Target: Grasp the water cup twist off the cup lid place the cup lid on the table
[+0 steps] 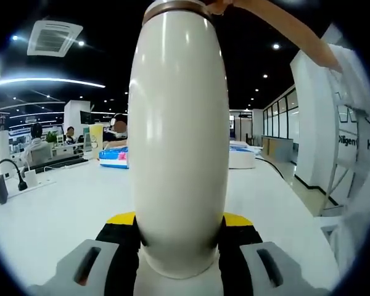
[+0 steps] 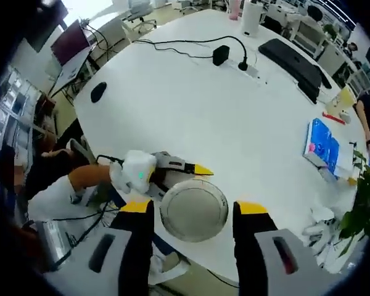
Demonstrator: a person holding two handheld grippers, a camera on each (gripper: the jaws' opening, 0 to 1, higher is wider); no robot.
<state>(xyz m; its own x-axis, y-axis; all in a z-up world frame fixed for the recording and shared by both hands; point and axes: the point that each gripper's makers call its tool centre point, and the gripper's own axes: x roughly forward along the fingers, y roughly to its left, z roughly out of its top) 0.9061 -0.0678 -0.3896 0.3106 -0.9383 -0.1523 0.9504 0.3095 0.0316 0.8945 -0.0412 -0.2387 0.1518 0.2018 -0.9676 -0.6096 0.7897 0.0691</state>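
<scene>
In the left gripper view a tall cream water cup (image 1: pixel 179 142) stands upright between my left gripper's (image 1: pixel 179 219) yellow-tipped jaws, which are shut on its lower body. A brown band (image 1: pixel 172 7) rings its top. The right gripper view looks straight down on the round pale cup lid (image 2: pixel 194 209). My right gripper (image 2: pixel 193 208) straddles the lid, and a narrow dark gap shows on each side. The left gripper (image 2: pixel 176 165) and a gloved hand (image 2: pixel 135 172) holding it lie just beyond the lid.
The white table (image 2: pixel 191 105) carries a power strip with black cables (image 2: pixel 225 55), a black keyboard (image 2: pixel 293 61), a mouse (image 2: pixel 98 91) and a blue packet (image 2: pixel 320 143). A person's bare forearm (image 1: pixel 290 31) crosses above the cup. People sit at the table's far side (image 1: pixel 37 145).
</scene>
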